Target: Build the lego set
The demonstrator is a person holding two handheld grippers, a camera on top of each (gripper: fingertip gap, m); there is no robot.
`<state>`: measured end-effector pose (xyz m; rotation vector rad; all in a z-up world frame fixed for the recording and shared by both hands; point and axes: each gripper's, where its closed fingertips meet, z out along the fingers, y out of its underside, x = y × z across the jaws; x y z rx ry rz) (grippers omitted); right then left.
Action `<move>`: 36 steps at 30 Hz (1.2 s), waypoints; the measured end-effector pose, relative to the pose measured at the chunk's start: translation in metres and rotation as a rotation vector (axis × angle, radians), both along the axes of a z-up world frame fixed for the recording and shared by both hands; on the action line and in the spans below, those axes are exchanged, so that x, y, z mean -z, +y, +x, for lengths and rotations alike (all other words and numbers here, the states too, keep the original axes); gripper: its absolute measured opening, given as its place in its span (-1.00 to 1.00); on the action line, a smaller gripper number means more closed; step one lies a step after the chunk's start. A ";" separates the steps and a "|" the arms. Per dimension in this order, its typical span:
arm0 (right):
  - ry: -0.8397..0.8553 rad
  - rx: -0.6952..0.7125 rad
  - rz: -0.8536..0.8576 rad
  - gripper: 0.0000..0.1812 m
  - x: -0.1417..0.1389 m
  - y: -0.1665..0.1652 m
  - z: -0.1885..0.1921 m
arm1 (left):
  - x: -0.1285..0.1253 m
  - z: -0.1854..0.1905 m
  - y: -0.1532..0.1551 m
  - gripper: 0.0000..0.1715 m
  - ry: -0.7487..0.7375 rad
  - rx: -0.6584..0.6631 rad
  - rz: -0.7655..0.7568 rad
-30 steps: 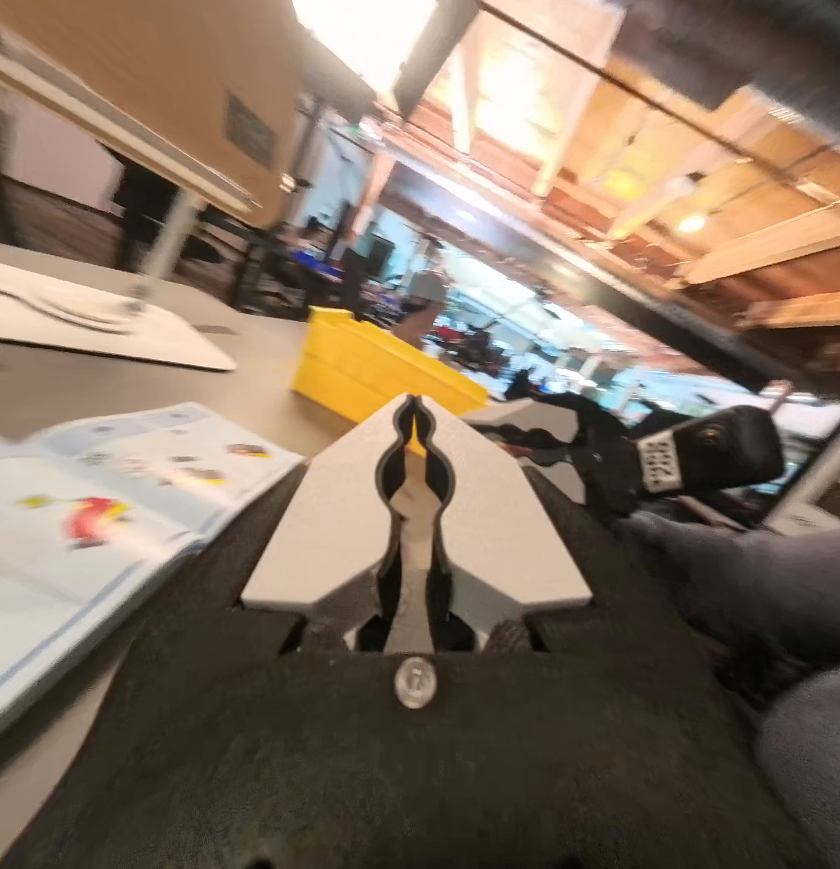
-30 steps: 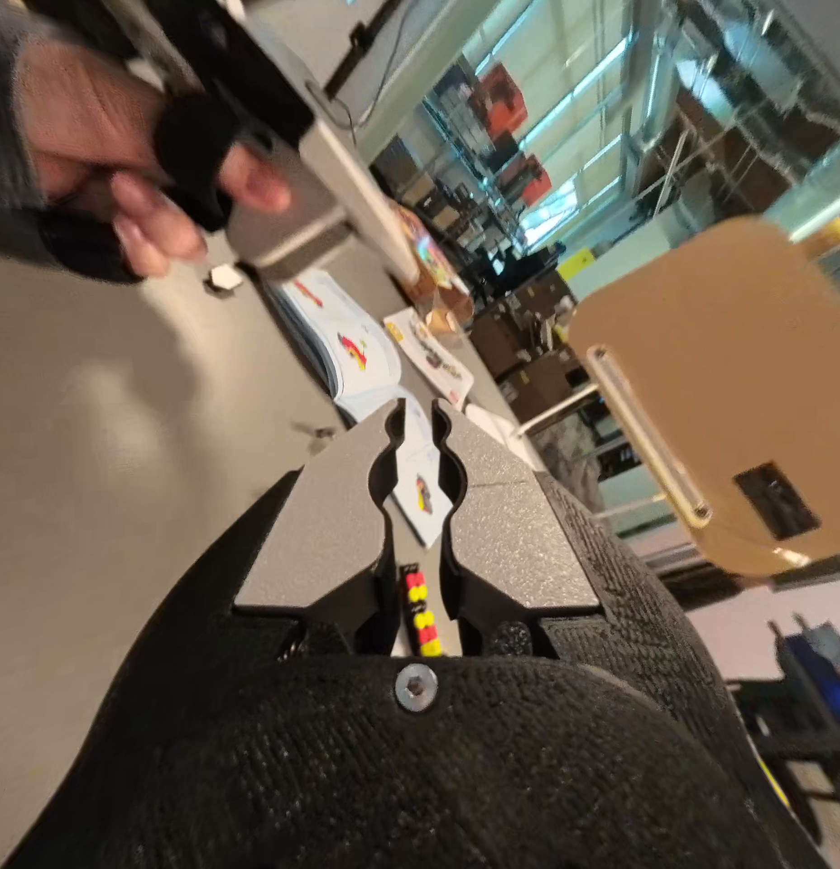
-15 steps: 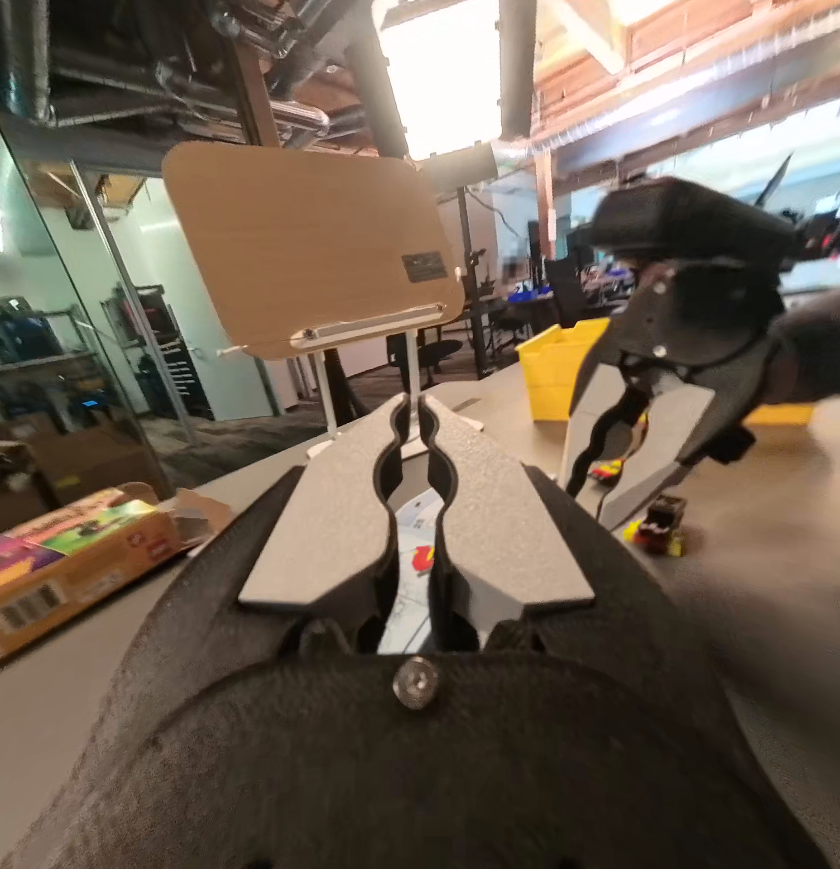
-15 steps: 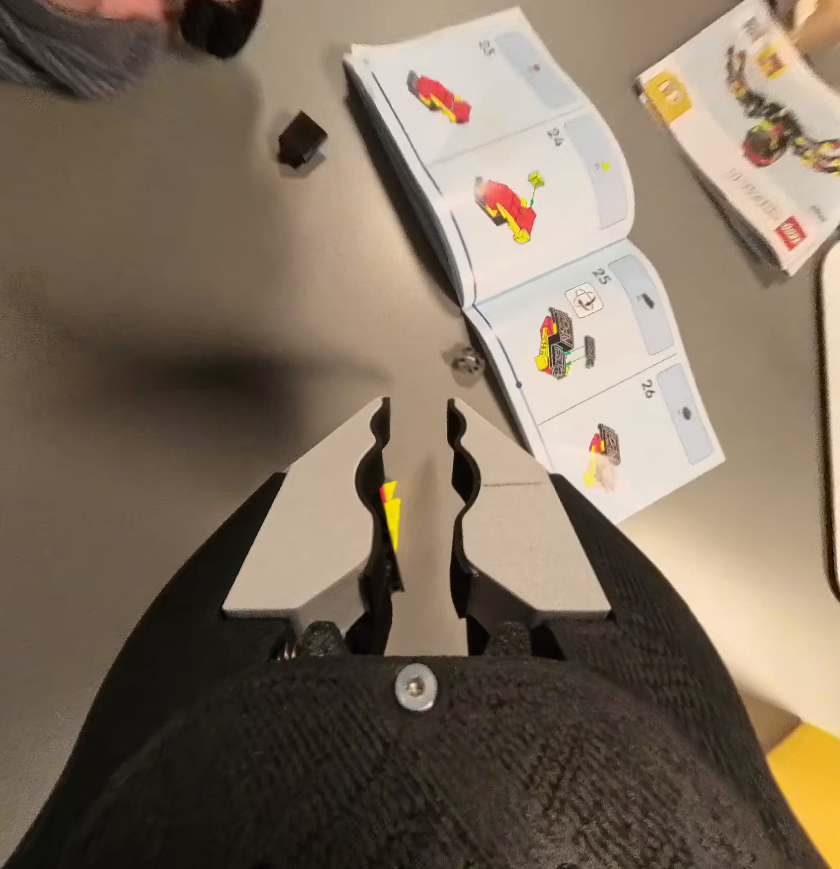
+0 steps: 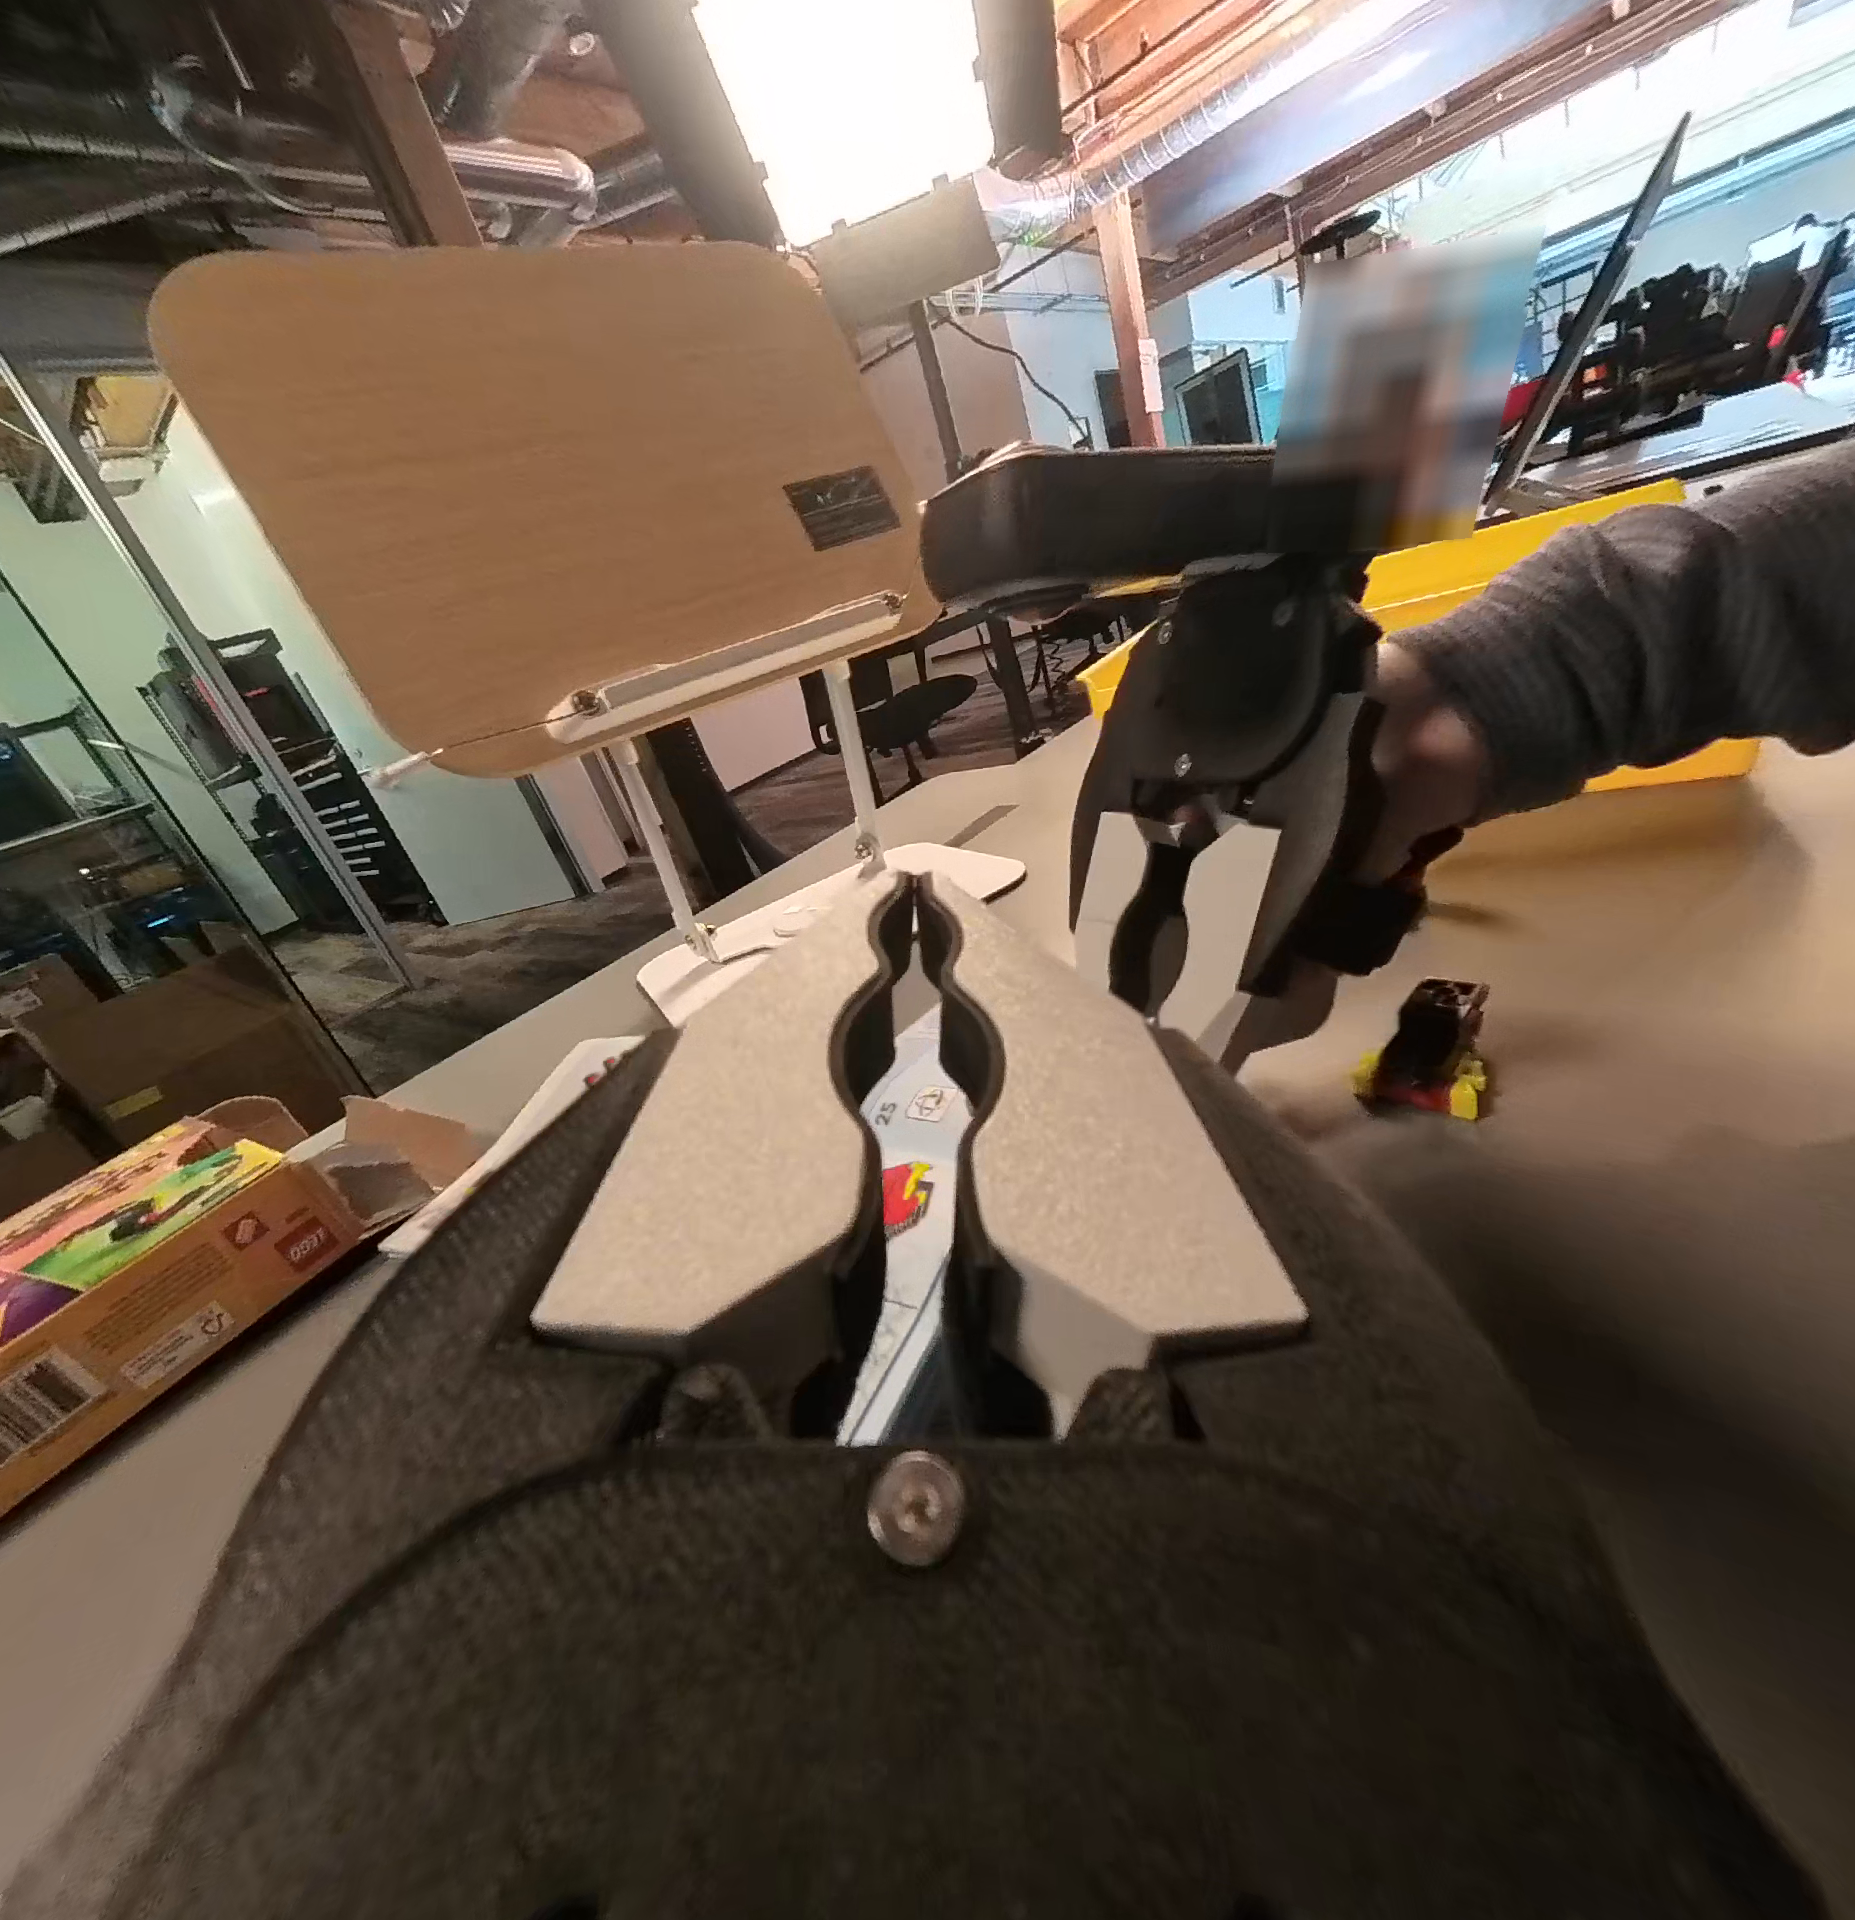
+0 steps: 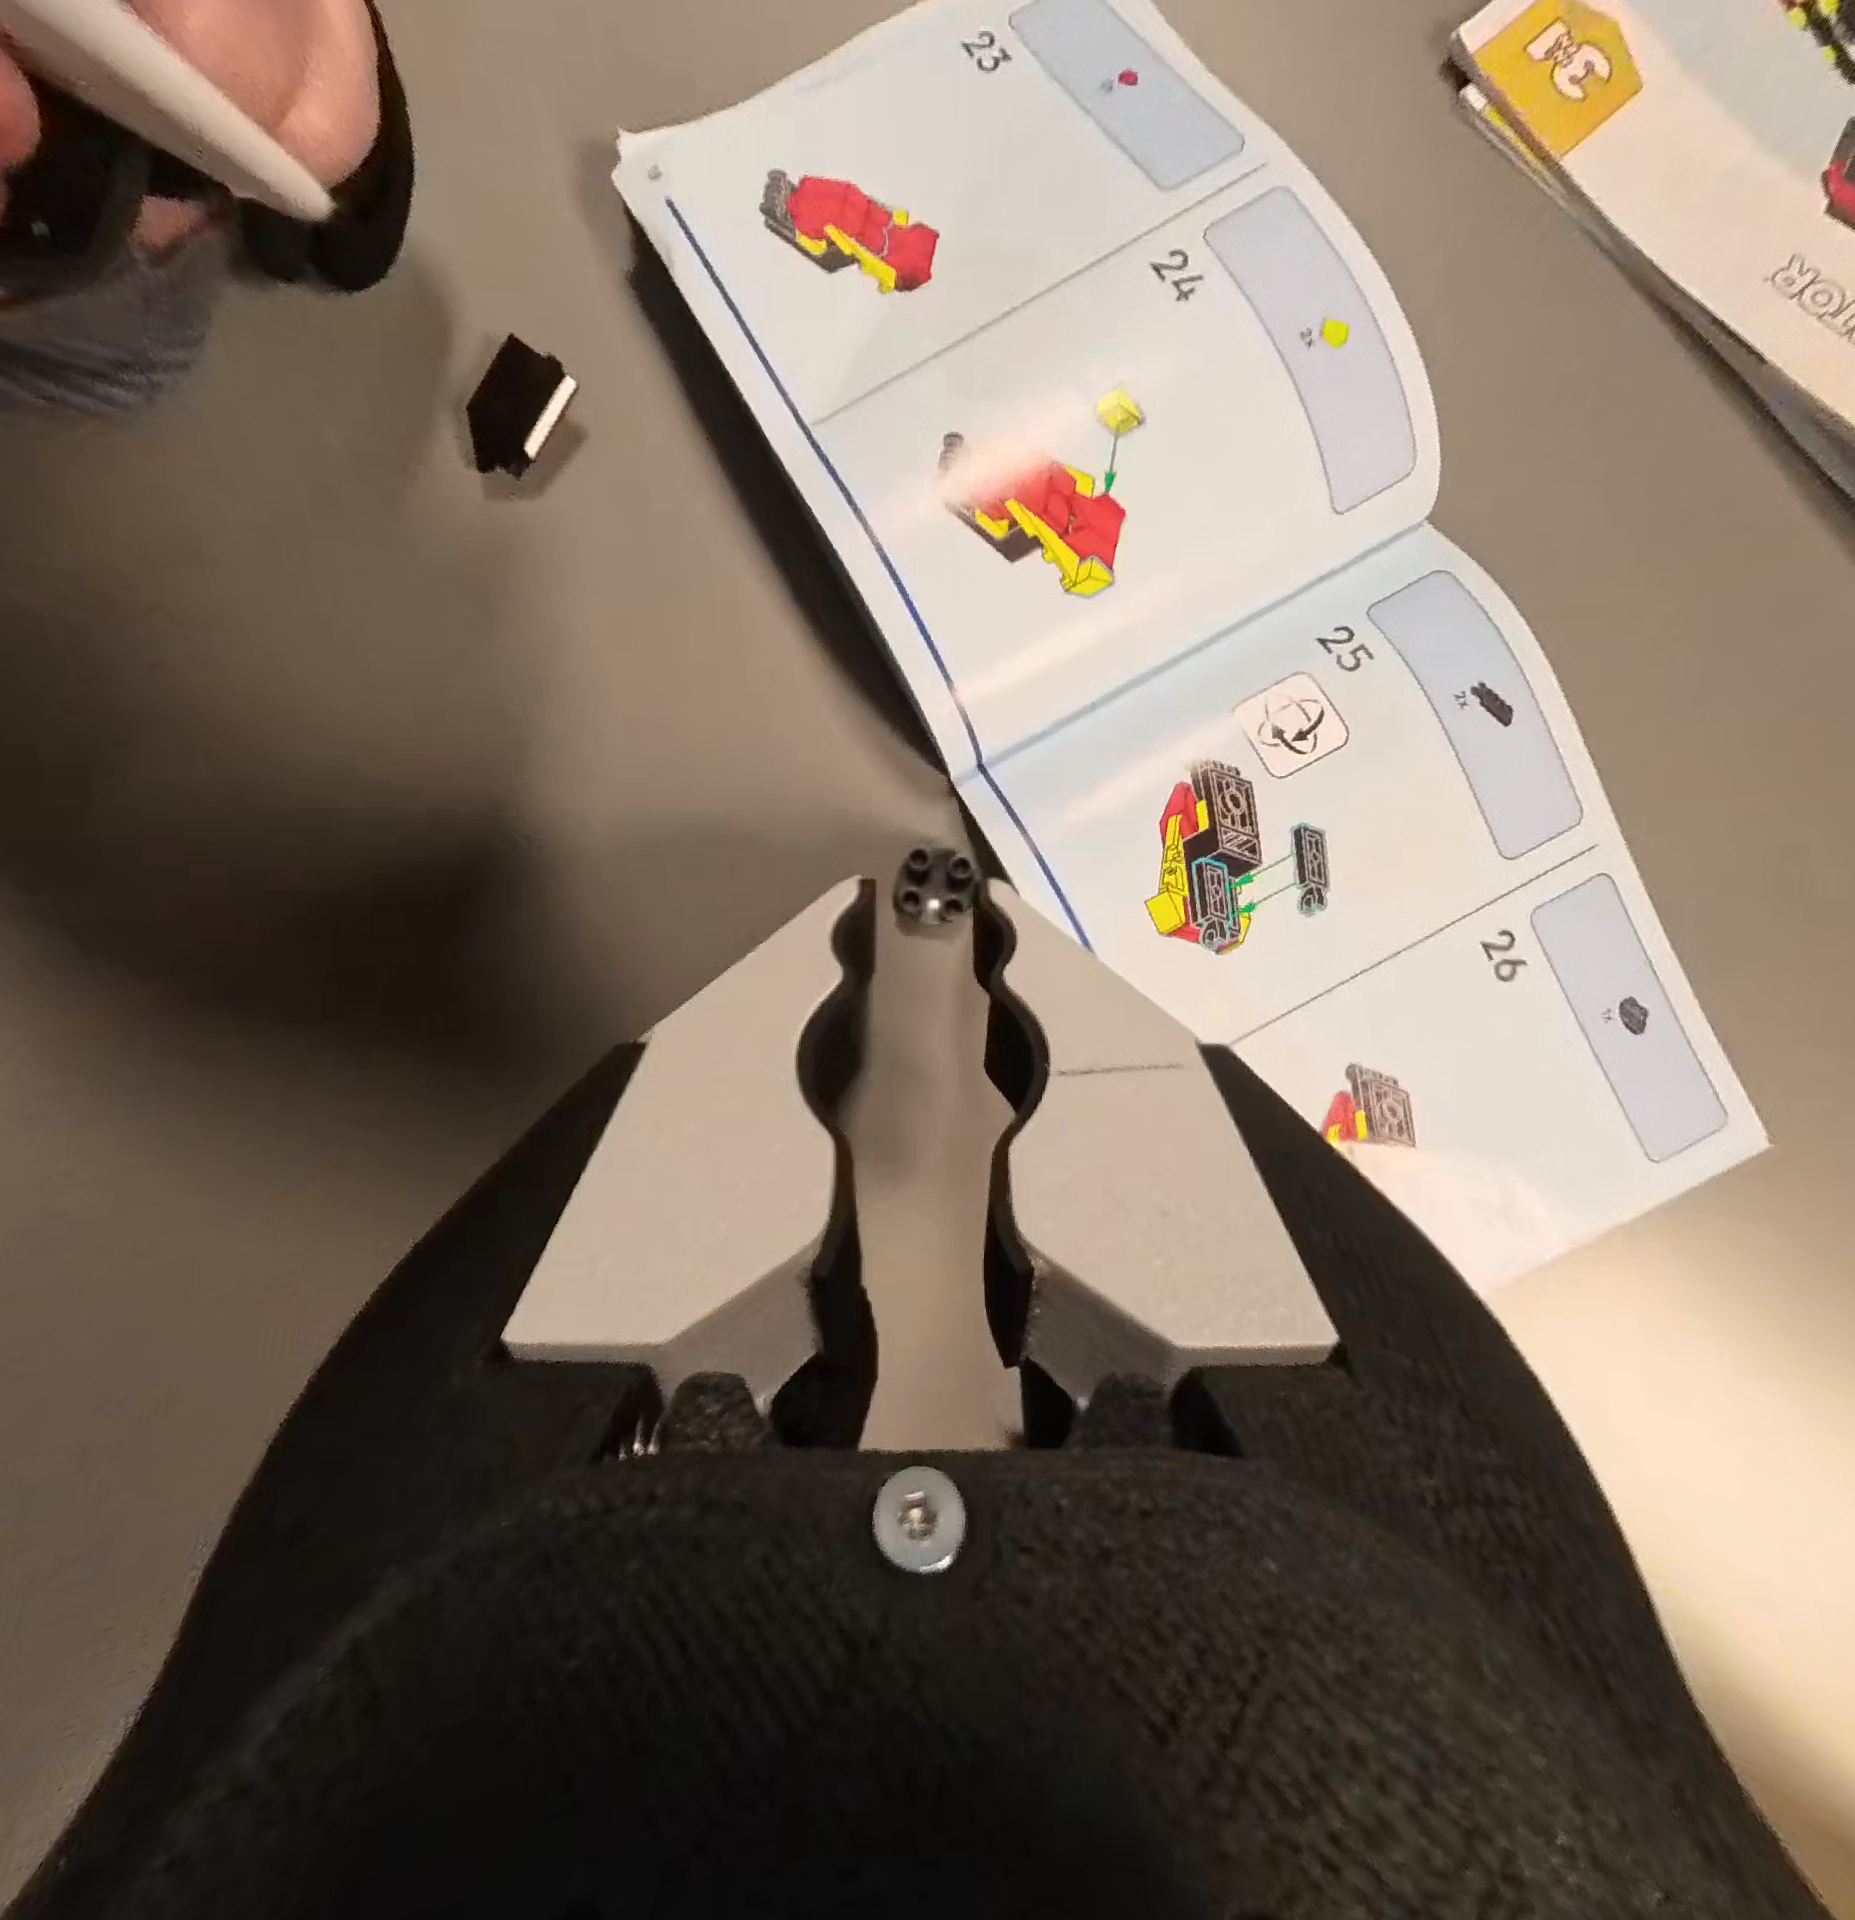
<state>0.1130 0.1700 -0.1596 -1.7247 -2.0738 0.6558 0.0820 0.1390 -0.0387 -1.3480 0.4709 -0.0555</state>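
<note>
The right gripper [image 6: 923, 899] points straight down at the grey table [image 6: 279, 935], its two fingers set a narrow gap apart and holding nothing. One small round black lego piece [image 6: 935, 883] with four studs lies on the table directly between the fingertips; contact with either tip cannot be determined. One black lego brick [image 6: 518, 405] with a pale edge lies well ahead and to the left of this gripper. One open instruction booklet [image 6: 1214, 582], four build steps visible, lies ahead and to the right, its near edge just beside the right fingertip. A second, closed booklet [image 6: 1733, 208] lies farther right. The left gripper [image 5: 916, 894] is held low over the table with its tips almost touching and nothing between them. In its view, one partly built red, yellow and black lego model [image 5: 1427, 1055] stands on the table ahead and to the right, near the right gripper's tips. One opened lego box [image 5: 123, 1288] sits to the left, one wooden book stand [image 5: 549, 499] straight ahead, and one yellow bin [image 5: 1442, 571] far right.
</note>
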 end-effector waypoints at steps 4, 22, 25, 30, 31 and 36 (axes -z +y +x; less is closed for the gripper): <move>-0.017 -0.021 0.043 -0.87 0.000 0.000 0.000 | 0.001 -0.001 0.001 -1.00 -0.035 0.012 -0.021; 0.049 -0.160 0.228 -0.98 -0.018 -0.024 0.006 | 0.005 -0.006 0.004 -1.00 -0.100 0.028 -0.068; 0.040 -0.179 0.256 -0.98 -0.018 -0.023 0.009 | 0.005 -0.006 0.004 -1.00 -0.101 0.030 -0.069; 0.140 -0.279 0.409 -0.98 -0.032 -0.025 0.006 | 0.007 0.000 0.002 -1.00 -0.147 0.079 -0.128; 0.171 -0.312 0.486 -0.98 -0.037 -0.025 0.005 | 0.008 0.008 0.001 -1.00 -0.179 0.144 -0.170; 0.335 -0.409 0.875 -0.98 -0.071 -0.027 0.007 | 0.024 0.040 -0.004 -0.80 -0.391 0.420 -0.491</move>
